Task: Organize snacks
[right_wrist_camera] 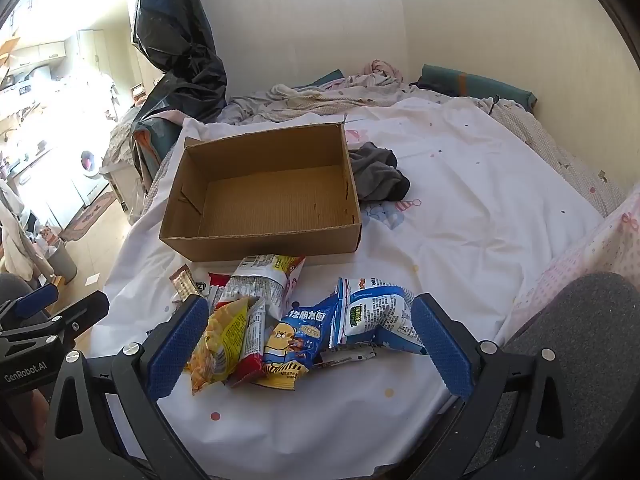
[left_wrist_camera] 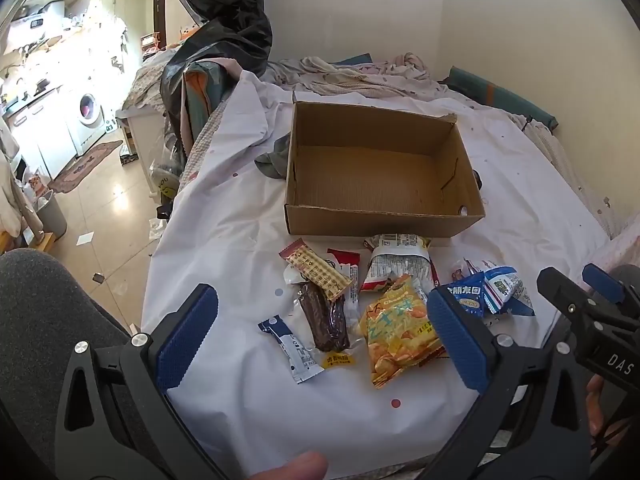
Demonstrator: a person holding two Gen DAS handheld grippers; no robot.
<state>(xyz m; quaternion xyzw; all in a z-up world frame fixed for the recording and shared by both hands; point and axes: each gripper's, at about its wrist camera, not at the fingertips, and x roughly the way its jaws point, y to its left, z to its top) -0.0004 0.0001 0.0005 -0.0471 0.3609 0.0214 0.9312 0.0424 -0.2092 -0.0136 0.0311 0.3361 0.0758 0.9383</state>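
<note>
An empty cardboard box (left_wrist_camera: 380, 172) (right_wrist_camera: 264, 196) stands open on the white bedsheet. In front of it lies a loose pile of snacks: a yellow chips bag (left_wrist_camera: 400, 330) (right_wrist_camera: 218, 344), a dark brown sausage pack (left_wrist_camera: 326, 320), a tan bar (left_wrist_camera: 316, 270), a white-blue sachet (left_wrist_camera: 292, 348), a white-red bag (left_wrist_camera: 396, 264) (right_wrist_camera: 264, 280) and blue packets (left_wrist_camera: 468, 294) (right_wrist_camera: 300, 332). My left gripper (left_wrist_camera: 320, 340) is open above the near snacks. My right gripper (right_wrist_camera: 308, 344) is open around the blue packets' area; it also shows in the left wrist view (left_wrist_camera: 576, 292).
A grey cloth (right_wrist_camera: 378, 176) lies beside the box. Rumpled bedding (left_wrist_camera: 360, 76) and a black plastic bag (left_wrist_camera: 224, 20) sit at the far side. The bed's left edge drops to a tiled floor (left_wrist_camera: 104, 220); my knees are at the near corners.
</note>
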